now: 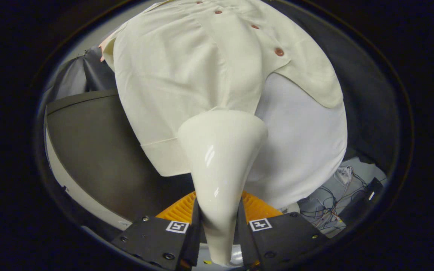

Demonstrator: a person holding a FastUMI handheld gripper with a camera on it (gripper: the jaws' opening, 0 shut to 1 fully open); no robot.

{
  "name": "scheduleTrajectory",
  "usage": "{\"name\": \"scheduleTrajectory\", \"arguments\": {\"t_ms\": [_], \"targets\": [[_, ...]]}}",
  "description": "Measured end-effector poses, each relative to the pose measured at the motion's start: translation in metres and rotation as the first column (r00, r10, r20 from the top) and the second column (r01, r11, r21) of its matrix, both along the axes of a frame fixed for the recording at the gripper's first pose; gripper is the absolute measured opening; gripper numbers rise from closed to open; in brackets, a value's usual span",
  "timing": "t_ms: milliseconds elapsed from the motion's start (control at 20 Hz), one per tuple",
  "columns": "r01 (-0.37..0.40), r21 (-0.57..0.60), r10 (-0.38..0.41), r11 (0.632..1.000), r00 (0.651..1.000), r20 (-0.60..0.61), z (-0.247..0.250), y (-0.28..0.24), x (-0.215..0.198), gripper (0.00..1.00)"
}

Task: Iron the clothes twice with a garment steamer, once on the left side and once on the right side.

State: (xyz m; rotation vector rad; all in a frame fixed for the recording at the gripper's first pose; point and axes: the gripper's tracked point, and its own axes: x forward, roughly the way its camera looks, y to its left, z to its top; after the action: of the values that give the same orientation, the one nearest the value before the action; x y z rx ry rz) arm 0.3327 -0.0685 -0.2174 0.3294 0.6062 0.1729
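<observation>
Beyond the tool we see the shirt (187, 75), cream with a row of reddish buttons (279, 52), hanging with its open front flap lifted to the right of the steamer head and showing a paler white layer (303, 139) beneath. Its lower hem lies just left of the steamer, and the white layer's rounded bottom edge ends ahead of the right finger. Left of the shirt, a dark grey curved panel (92, 150) leaves open room beside the hem; the dark booth wall (364, 94) bounds the right side.

The garment steamer (220, 165), glossy and cream, widens from a narrow handle between the fingers to a broad head set against the shirt's middle, near the button placket. Its body hides the cloth directly ahead of the tool.

Right of and beyond the right finger, a tangle of thin wires (333, 203) lies on a pale surface, near a dark box (367, 197).

The tool (219, 229) points forward at the shirt, both fingers pressed on the steamer's handle.
</observation>
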Motion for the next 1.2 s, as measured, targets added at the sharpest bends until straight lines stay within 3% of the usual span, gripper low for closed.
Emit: {"name": "scheduleTrajectory", "arguments": {"t_ms": [150,350,550,850,1200], "targets": [[0.015,-0.007,-0.016,1.0,1.0,-0.017,-0.005,-0.001,0.003,0.44],[0.024,0.008,-0.024,1.0,0.999,0.027,0.026,-0.005,0.003,0.44],[0.031,-0.012,-0.03,0.999,0.995,0.096,0.083,-0.024,-0.006,0.44],[0.053,-0.057,-0.038,0.997,0.968,0.249,0.209,-0.065,-0.01,0.44],[0.068,-0.095,-0.027,0.993,0.925,0.378,0.302,-0.116,0.032,0.44]]}}
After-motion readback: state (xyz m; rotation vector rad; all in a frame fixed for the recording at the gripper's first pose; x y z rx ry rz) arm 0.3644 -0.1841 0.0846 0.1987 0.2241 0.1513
